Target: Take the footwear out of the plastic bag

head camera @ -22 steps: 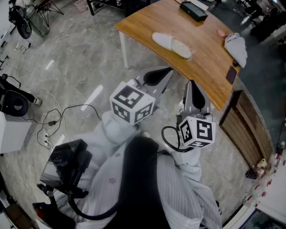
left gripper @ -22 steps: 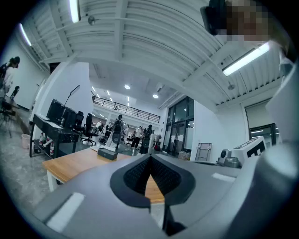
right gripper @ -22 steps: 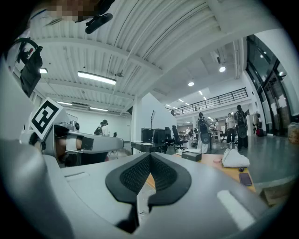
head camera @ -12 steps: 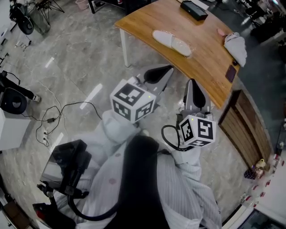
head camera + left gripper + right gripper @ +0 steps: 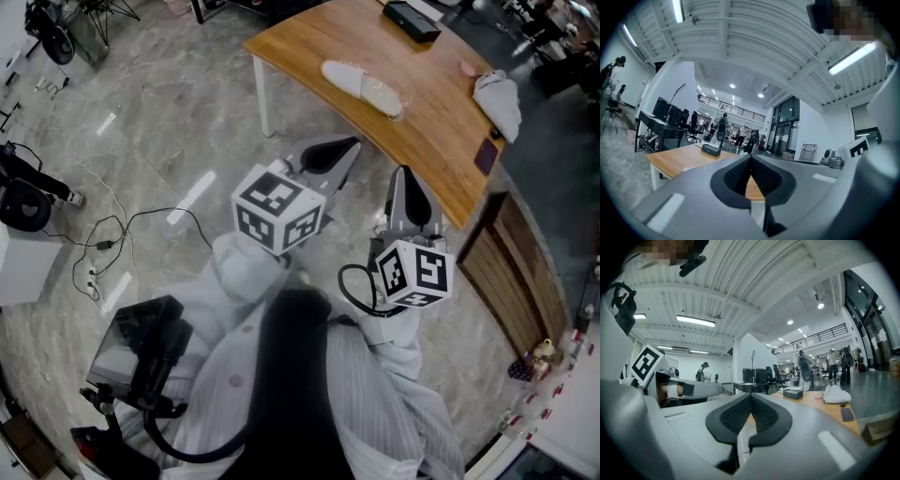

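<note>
A pale slipper in a clear plastic bag (image 5: 361, 86) lies on the wooden table (image 5: 431, 122), near its left end. I hold both grippers low, close to my body and short of the table's near edge. My left gripper (image 5: 351, 146) is shut and empty, and points toward the table. My right gripper (image 5: 401, 174) is also shut with nothing in it, its tip just below the table edge. In the left gripper view the left gripper (image 5: 750, 158) has its jaws pressed together. The right gripper (image 5: 751, 397) looks the same in the right gripper view.
On the table lie a black box (image 5: 408, 21) at the far end, a white crumpled bundle (image 5: 497, 98) at the right and a dark phone (image 5: 485, 157) near the edge. Cables (image 5: 112, 244) trail over the floor at the left. A wooden cabinet (image 5: 525, 272) stands at the right.
Only the head view has shifted slightly; both grippers stay where they were, shut.
</note>
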Motion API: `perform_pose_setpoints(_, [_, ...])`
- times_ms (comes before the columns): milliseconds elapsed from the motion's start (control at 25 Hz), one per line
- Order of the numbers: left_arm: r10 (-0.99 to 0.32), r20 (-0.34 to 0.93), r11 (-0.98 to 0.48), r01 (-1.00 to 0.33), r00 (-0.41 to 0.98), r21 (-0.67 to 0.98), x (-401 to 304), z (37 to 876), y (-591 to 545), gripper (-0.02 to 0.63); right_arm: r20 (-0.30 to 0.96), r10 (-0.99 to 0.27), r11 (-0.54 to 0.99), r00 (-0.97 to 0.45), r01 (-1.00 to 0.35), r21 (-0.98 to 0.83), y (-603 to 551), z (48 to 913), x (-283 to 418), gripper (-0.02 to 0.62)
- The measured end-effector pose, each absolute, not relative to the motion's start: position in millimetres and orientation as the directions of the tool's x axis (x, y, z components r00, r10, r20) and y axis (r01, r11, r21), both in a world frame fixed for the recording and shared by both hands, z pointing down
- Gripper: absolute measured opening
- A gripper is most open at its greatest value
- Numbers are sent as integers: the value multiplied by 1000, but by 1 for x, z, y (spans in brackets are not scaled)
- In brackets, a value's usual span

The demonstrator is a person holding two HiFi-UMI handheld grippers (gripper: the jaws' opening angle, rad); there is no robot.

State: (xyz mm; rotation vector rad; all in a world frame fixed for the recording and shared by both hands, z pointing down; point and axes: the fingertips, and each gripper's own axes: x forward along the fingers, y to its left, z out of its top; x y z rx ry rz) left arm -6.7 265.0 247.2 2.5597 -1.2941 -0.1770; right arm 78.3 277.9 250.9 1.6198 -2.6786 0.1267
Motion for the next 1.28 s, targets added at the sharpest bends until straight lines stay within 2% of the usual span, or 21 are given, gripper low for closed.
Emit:
perform_pose_setpoints(440, [-770,138,-537,-749,623,388,-25,300,149,0,124,-886,425,-446,-890,-166,172,290,82,14])
perform_pose_setpoints(720, [-670,201,-576,-671,715,467,-46,327,41,2,171,-903,340,-394,-899,-276,75,316,76,14])
perform_pose_setpoints(960, [-557,297,-543,-611,775,576,-40,379,-28,2,300,-892,224,-338,-907,-356,18,363,96,14])
perform_pose_setpoints(1240, [-478,327,-478,-554,815,682,-40,421,-84,27,462,-795,146,-394,-862,-485,-22,426,144,19])
perform_pose_setpoints(1280, [-472,332,-461,-550,817,697,-43,426,-92,39,485,-768,139,-418,-848,-511,-26,435,150,48])
